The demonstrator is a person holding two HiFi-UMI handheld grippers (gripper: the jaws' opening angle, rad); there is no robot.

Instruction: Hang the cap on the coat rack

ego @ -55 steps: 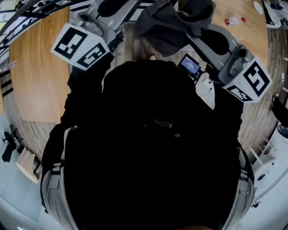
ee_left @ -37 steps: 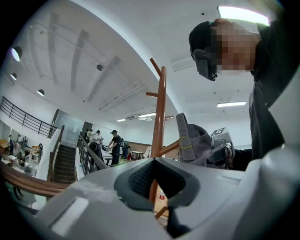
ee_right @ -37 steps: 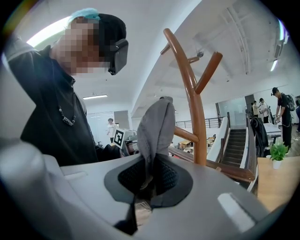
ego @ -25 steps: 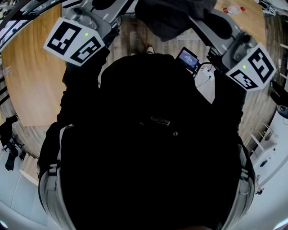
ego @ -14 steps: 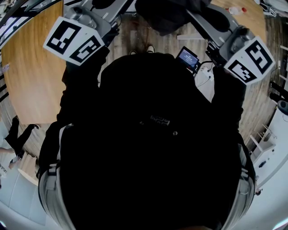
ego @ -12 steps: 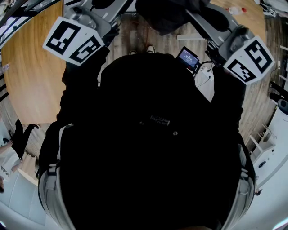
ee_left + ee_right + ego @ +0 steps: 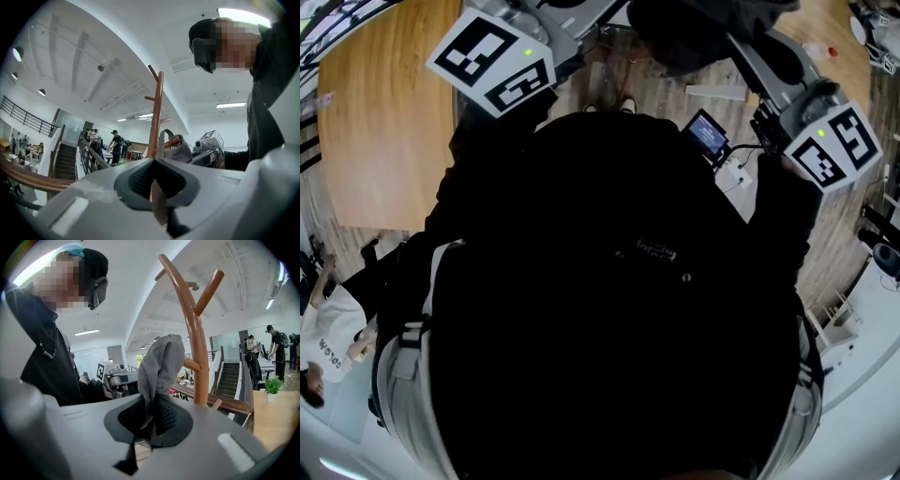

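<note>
Right gripper view has the grey cap (image 7: 159,366) up at the coat rack (image 7: 194,338), its cloth hanging in a fold just in front of the short lower peg (image 7: 189,363) that juts from the wooden pole. The left gripper view, looking from the other side, shows the cap (image 7: 180,150) bunched over the end of that peg (image 7: 172,141), with its back strap standing up in a loop beside the pole. Whether the peg actually goes through the cap or the cloth only leans on it cannot be told. The right gripper (image 7: 147,420) has its jaws nearly together, pinching a lower edge of the cap between the pads, so the cap's weight looks to be partly on the tool rather than wholly on the rack. The left gripper (image 7: 157,180) is closed with nothing in it and is held level near the pole, taking no part in the hold. In the head view the cap (image 7: 703,33) is a dark bundle at the top edge, between the two raised tools. By my judgement the carrying is done. What remains is to seat the cap on the peg, loosen the pinch, and draw the tool back without dragging the cap off.
</note>
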